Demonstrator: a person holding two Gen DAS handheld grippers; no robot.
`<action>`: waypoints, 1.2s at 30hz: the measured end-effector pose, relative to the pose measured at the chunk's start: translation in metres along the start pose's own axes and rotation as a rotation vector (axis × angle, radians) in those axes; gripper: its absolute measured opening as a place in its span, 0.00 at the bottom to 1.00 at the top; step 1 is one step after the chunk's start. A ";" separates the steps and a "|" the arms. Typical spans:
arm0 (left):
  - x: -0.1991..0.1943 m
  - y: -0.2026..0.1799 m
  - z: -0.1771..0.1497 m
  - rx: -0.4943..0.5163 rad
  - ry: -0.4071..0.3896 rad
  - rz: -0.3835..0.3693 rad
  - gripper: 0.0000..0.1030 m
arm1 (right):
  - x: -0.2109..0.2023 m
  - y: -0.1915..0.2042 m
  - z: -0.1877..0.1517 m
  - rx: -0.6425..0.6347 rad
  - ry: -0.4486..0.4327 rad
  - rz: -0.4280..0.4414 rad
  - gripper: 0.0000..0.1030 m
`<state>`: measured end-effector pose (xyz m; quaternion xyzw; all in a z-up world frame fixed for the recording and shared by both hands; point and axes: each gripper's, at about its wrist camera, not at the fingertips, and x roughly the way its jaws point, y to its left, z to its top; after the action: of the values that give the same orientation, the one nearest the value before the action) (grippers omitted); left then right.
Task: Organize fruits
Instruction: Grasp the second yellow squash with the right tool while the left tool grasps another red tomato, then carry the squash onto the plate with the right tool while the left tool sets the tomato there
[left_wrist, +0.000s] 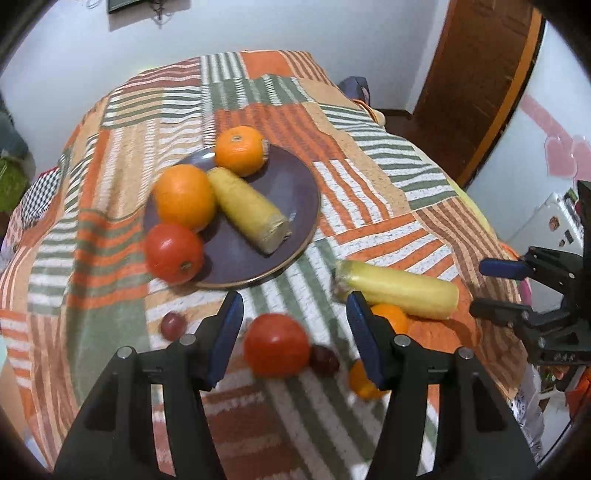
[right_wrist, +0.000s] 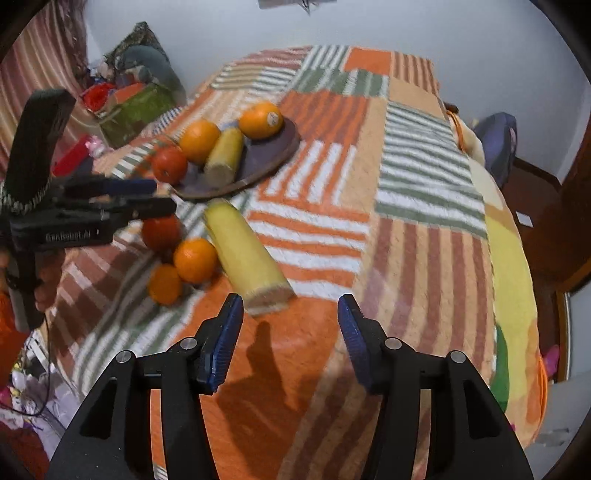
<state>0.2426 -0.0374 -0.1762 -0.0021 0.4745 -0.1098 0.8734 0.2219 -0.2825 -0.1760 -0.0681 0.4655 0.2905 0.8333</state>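
A dark purple plate (left_wrist: 291, 192) (right_wrist: 275, 149) on the patchwork cloth holds two oranges (left_wrist: 184, 196) (left_wrist: 240, 149), a red tomato (left_wrist: 173, 253) at its rim and a yellow squash (left_wrist: 247, 208). Loose on the cloth lie a second tomato (left_wrist: 277, 345) (right_wrist: 161, 231), two grapes (left_wrist: 173, 325) (left_wrist: 324, 360), two small oranges (left_wrist: 391, 317) (left_wrist: 360, 380) and a long yellow squash (left_wrist: 399, 290) (right_wrist: 245, 254). My left gripper (left_wrist: 294, 332) is open just above the loose tomato. My right gripper (right_wrist: 290, 332) is open and empty, near the squash's cut end.
The cloth-covered table (right_wrist: 424, 229) drops away at its right and near edges. A box of clutter (right_wrist: 136, 103) stands at the far left, a wooden door (left_wrist: 480, 74) at the right. The right gripper shows in the left wrist view (left_wrist: 495, 288), the left gripper in the right wrist view (right_wrist: 159, 195).
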 end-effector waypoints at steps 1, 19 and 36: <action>-0.005 0.007 -0.004 -0.014 -0.003 0.004 0.56 | 0.003 0.004 0.005 -0.007 -0.008 0.005 0.48; 0.009 0.022 -0.034 -0.094 0.060 -0.063 0.56 | 0.033 0.038 -0.012 -0.035 0.070 -0.028 0.34; 0.037 0.017 -0.022 -0.095 0.082 -0.085 0.56 | 0.062 0.040 0.016 -0.051 0.082 -0.031 0.33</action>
<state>0.2467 -0.0256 -0.2211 -0.0589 0.5138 -0.1241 0.8468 0.2366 -0.2174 -0.2109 -0.1082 0.4905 0.2861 0.8160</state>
